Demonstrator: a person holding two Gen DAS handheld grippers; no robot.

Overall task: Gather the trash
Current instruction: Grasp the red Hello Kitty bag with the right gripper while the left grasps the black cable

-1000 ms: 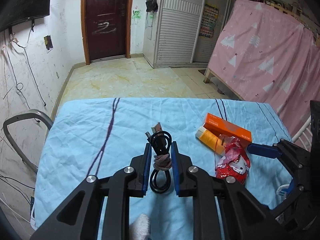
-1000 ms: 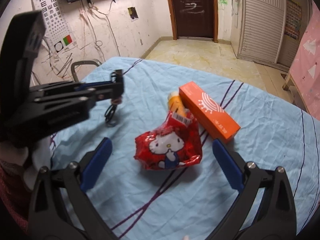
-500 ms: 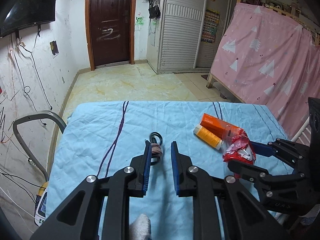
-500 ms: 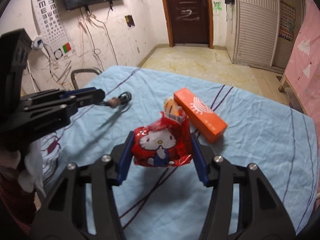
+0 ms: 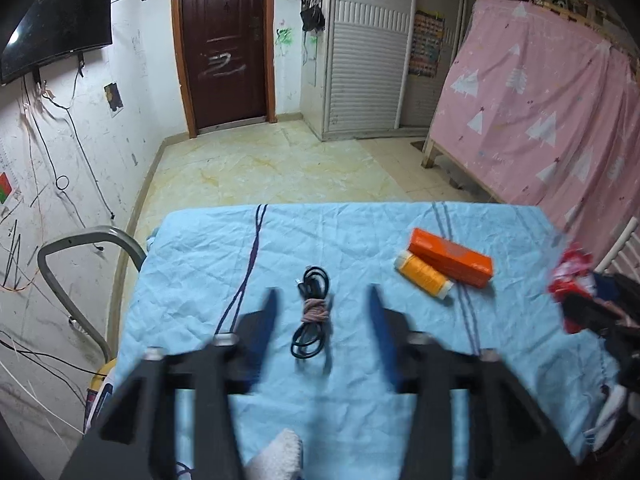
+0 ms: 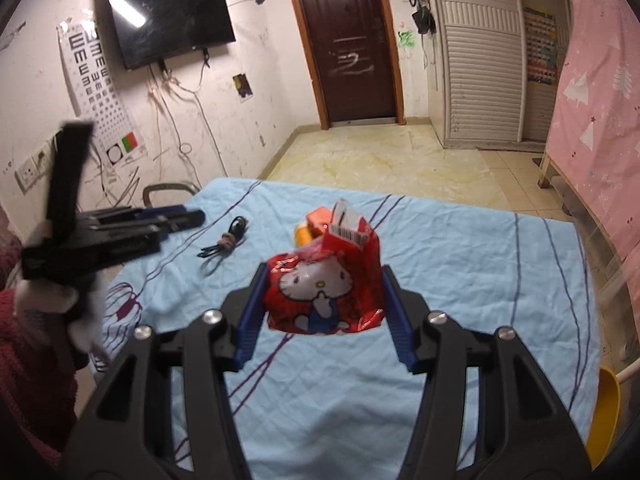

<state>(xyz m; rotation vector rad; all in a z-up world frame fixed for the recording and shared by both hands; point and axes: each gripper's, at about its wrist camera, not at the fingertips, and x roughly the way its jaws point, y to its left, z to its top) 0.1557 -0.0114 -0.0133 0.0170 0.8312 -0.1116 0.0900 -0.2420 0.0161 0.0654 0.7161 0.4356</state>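
Note:
My right gripper (image 6: 322, 284) is shut on a red Hello Kitty snack wrapper (image 6: 324, 284) and holds it above the blue sheet; the wrapper also shows at the right edge of the left wrist view (image 5: 572, 276). My left gripper (image 5: 322, 300) is open and empty, above a coiled black cable (image 5: 312, 312) that lies on the sheet between its fingers; the cable shows in the right wrist view too (image 6: 224, 242). An orange box (image 5: 450, 256) and an orange thread spool (image 5: 424, 276) lie side by side at the right.
The blue sheet (image 5: 352, 236) covers the table. A grey chair frame (image 5: 80, 256) stands off its left edge. A pink curtain (image 5: 540, 116) hangs at the right. A yellow object (image 6: 604, 412) sits past the table's right edge. Tiled floor lies beyond.
My left gripper let go of the cable, opened and pulled back; the cable now lies on the sheet. My right gripper closed on the wrapper and lifted it off the sheet.

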